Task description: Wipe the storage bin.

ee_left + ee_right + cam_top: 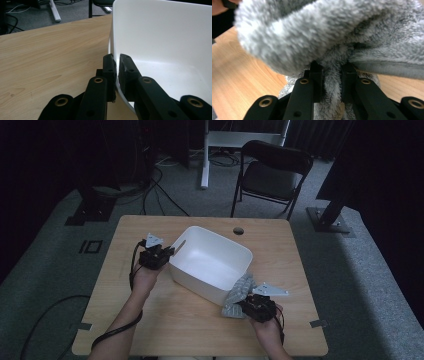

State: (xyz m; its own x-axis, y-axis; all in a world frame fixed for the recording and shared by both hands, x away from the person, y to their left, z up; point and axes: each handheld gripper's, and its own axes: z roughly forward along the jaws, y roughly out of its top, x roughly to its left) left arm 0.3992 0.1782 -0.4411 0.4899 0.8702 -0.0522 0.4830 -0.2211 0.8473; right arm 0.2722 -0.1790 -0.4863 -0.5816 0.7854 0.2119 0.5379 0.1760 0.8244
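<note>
A white plastic tub [210,262] stands in the middle of the wooden table [150,315]. My left gripper [167,254] is shut on the tub's left rim; in the left gripper view the thin white wall [116,75] sits pinched between the two black jaws [117,67]. A grey fluffy cloth [239,296] lies against the tub's near right side. My right gripper [246,304] is shut on that cloth, and in the right gripper view the grey pile [332,37] bulges over the jaws, with a fold [332,82] squeezed between them.
A round cable hole [238,230] sits near the table's far edge. Behind the table stand a black folding chair [272,172] and a white desk leg [204,155]. Cables run over the grey carpet at the left.
</note>
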